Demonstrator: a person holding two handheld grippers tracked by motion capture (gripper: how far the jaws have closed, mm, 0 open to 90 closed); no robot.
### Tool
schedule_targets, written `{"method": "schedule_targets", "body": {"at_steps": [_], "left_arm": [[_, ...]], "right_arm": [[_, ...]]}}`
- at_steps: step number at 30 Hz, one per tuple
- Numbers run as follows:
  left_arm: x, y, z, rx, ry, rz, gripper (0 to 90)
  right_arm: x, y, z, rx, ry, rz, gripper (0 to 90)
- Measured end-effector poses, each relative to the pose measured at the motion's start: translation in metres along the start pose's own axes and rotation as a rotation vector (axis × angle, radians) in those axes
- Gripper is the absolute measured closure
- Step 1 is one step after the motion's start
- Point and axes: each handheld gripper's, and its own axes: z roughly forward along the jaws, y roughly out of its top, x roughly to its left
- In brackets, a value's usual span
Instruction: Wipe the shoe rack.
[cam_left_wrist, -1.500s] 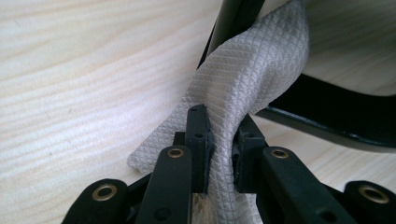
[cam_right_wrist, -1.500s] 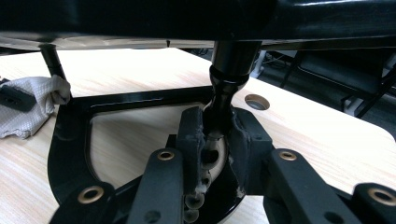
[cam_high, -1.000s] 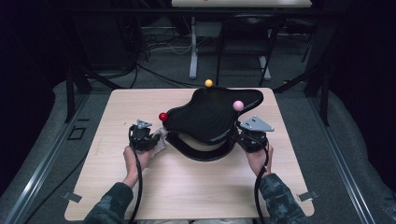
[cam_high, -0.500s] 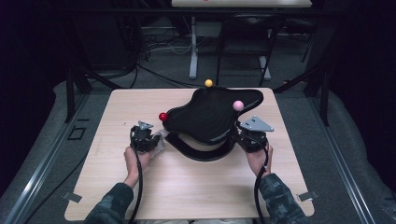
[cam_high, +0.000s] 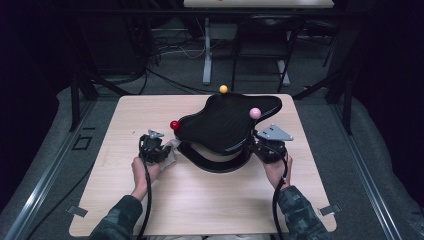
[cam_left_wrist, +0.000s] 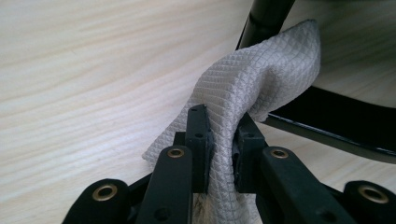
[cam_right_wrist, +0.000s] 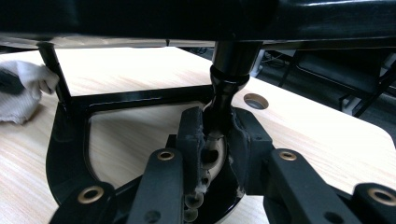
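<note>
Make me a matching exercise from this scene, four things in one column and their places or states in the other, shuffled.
Things:
1. cloth
2. yellow ball
3. right gripper
4. red ball

States:
A. at the far edge of the black stand
B. clamped on an upright post of the stand
C. pinched in the left gripper
D. on the stand's edge near the left gripper

Pairs: 1-C, 2-A, 3-B, 4-D

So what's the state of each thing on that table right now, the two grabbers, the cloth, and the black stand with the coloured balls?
Left gripper: shut on the grey cloth.
Grey cloth: bunched, pinched in the jaws, pressed against the stand's thin leg.
Right gripper: shut on the stand's thick post.
Black stand: upright on the table, top plate above its ring base.
Red ball, yellow ball, pink ball: sitting at the plate's corners.
</note>
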Motion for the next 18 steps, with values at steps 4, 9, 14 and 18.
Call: {"method": "schedule_targets", "body": {"at_steps": [4, 9, 14, 18], "left_arm": [[0.003, 0.003, -0.016, -0.024, 0.005, 0.007, 79.7], [0.011, 0.005, -0.033, -0.051, 0.016, 0.013, 79.6], [0.023, 0.006, -0.051, -0.088, 0.023, -0.016, 79.7], [0.034, 0.004, -0.066, -0.113, 0.042, -0.038, 79.7]], "right_arm": [[0.0, 0.0, 0.0, -0.002, 0.008, 0.003, 74.2], [0.0, 0.0, 0.0, -0.002, 0.006, 0.001, 74.2], [0.0, 0.0, 0.0, -0.002, 0.007, -0.001, 74.2], [0.0, 0.0, 0.0, -0.002, 0.006, -0.001, 74.2]]}}
